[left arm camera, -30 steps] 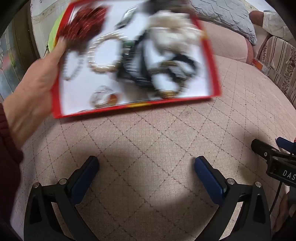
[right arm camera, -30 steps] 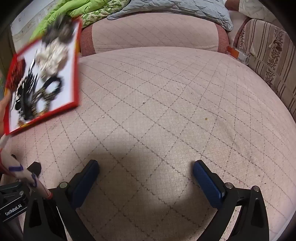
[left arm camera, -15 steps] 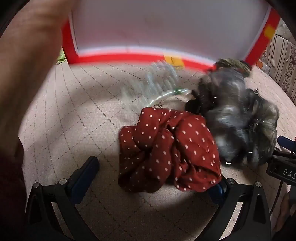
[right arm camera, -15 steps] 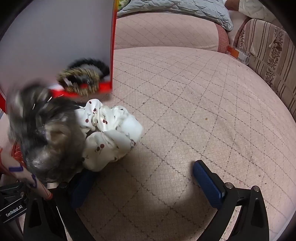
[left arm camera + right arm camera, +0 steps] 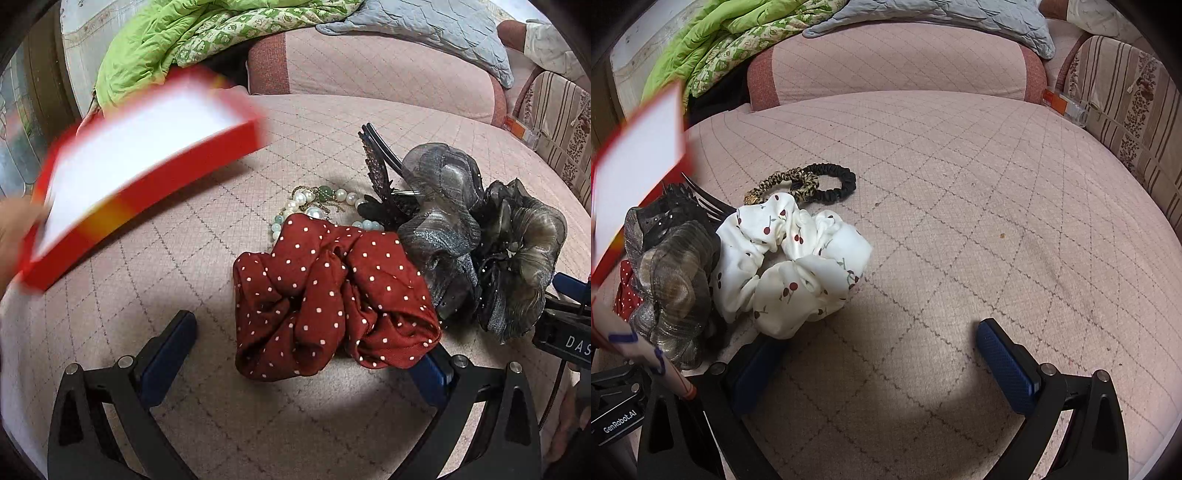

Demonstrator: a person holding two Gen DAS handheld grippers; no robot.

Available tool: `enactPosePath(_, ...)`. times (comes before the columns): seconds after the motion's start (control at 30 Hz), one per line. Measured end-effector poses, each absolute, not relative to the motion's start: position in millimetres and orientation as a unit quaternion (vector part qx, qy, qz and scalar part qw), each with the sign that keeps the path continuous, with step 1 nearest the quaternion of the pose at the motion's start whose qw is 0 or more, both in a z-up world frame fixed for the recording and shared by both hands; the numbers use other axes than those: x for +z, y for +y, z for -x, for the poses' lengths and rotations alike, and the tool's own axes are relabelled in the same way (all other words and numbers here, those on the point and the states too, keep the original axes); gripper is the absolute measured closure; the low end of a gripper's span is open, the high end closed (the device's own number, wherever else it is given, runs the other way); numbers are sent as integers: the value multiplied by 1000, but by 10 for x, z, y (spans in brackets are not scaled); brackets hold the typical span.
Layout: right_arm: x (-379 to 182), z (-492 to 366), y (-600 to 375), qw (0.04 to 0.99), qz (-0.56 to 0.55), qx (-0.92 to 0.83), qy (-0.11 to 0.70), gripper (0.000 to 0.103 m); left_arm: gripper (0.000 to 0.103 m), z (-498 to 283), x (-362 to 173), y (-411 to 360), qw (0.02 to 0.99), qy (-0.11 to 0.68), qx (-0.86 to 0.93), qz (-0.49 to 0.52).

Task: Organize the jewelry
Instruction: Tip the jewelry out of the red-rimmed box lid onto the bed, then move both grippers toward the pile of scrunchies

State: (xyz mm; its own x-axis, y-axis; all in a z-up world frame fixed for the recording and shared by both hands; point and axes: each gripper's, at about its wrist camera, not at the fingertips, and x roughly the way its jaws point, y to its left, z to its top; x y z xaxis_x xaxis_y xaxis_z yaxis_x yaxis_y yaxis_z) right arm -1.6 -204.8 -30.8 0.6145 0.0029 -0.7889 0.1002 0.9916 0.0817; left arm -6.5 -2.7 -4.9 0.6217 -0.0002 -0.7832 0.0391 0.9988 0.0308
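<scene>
A red polka-dot scrunchie [image 5: 332,299] lies on the pink quilted cushion [image 5: 184,258], partly between the fingers of my open left gripper [image 5: 299,354]. Behind it sit a pearl and green bead bracelet [image 5: 317,206], a black hair clip [image 5: 380,177] and grey shimmery scrunchies [image 5: 480,236]. A person's hand holds a blurred, emptied red box [image 5: 140,162] at the left. In the right wrist view a white cherry-print scrunchie [image 5: 794,266] touches the left finger of my open right gripper [image 5: 882,358]. Leopard and black hair ties [image 5: 812,184] lie beyond it.
A green quilt [image 5: 166,40] and a grey cushion [image 5: 424,26] lie on the pink bolster at the back. A striped sofa arm [image 5: 1126,110] borders the right side. The cushion right of the white scrunchie [image 5: 997,221] is bare.
The hand tipped the red box over, dumping the scrunchies, bracelet and hair ties onto the cushion, then swung the emptied box away to the left. Both grippers stayed put.
</scene>
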Motion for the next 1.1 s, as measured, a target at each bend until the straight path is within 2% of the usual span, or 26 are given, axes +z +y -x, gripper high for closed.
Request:
enactPosePath(0.2,-212,120,-2147,895,-82,-36,438,0,0,49,-44,-70,901,433,-10,-28)
enactPosePath(0.57,358,848,-2271,928,-129,-46,347,0,0,38,31,-52,901,432,-16,-28)
enactPosePath(0.8,438,1167,-2181,937,-127,-13,324,0,0,48,87,-53,897,442,-22,-26)
enactPosePath(1.1,480,1286,-2037,939,-147,11,310,0,0,899,564,92,936,346,-38,-46)
